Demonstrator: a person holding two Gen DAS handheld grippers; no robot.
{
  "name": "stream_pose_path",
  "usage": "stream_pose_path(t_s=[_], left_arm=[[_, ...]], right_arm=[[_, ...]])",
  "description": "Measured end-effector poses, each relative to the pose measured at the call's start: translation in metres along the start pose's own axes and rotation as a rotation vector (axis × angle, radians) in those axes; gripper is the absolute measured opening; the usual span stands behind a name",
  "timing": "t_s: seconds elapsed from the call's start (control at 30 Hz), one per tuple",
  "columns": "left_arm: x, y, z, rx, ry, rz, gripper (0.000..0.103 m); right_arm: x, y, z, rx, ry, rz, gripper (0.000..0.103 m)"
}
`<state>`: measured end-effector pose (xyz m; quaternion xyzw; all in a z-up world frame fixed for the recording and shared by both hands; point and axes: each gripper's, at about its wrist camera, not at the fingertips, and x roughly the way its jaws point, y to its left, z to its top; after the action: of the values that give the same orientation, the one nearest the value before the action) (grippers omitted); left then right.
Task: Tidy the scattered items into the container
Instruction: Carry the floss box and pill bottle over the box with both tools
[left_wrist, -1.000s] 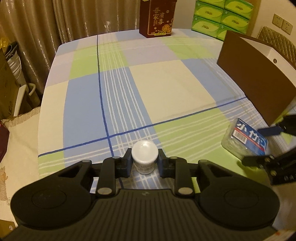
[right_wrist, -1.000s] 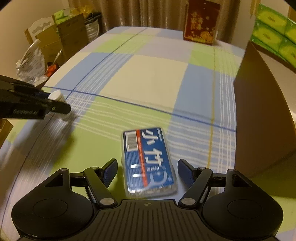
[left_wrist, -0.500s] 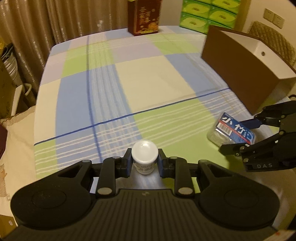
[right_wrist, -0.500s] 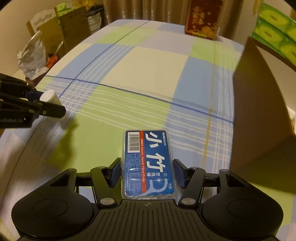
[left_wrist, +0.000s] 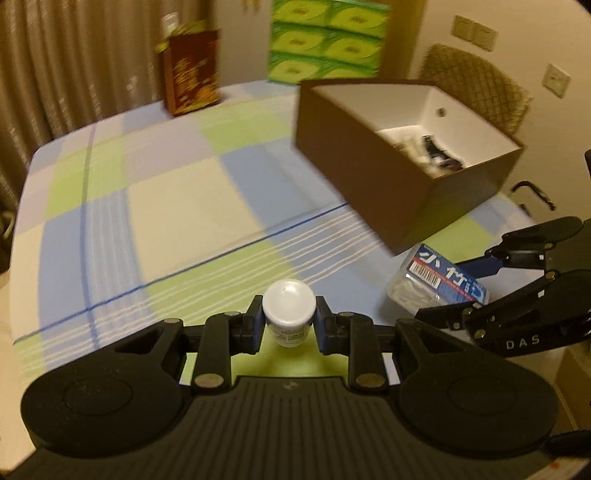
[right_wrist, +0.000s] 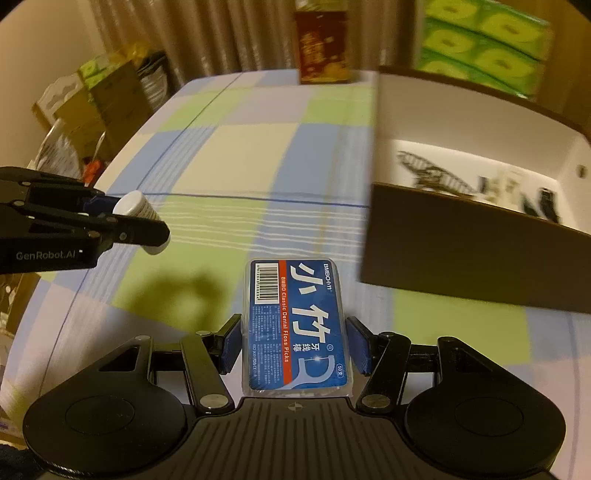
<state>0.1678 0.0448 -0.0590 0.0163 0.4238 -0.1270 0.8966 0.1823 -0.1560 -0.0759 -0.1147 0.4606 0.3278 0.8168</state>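
Both pickups look done: the left gripper (left_wrist: 289, 325) is clamped on a small round white-capped plastic jar (left_wrist: 289, 308), and the right gripper (right_wrist: 294, 345) grips a flat clear plastic box of dental floss picks with a blue label (right_wrist: 295, 325). Both are carried above the checked tablecloth (left_wrist: 162, 206), just short of the brown open-topped cardboard box with white lining (left_wrist: 369, 184) (several dark items already lie inside). What remains, seemingly, is dropping both in.
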Motion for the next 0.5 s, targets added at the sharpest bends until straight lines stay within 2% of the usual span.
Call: stream_pose_path(t_s=[0.23, 0.4, 0.5], left_arm=[[-0.001, -0.052, 0.035, 0.061, -0.050, -0.064, 0.023], [0.002, -0.083, 0.066, 0.083, -0.094, -0.097, 0.023], [0.011, -0.100, 0.086, 0.102, -0.113, -0.087, 0.023]], right_arm=[[-0.048, -0.050, -0.008, 0.071, -0.044, -0.039, 0.056], [-0.085, -0.097, 0.001, 0.113, -0.101, -0.066, 0.056], [-0.105, -0.125, 0.011, 0.121, -0.146, -0.090, 0.056]])
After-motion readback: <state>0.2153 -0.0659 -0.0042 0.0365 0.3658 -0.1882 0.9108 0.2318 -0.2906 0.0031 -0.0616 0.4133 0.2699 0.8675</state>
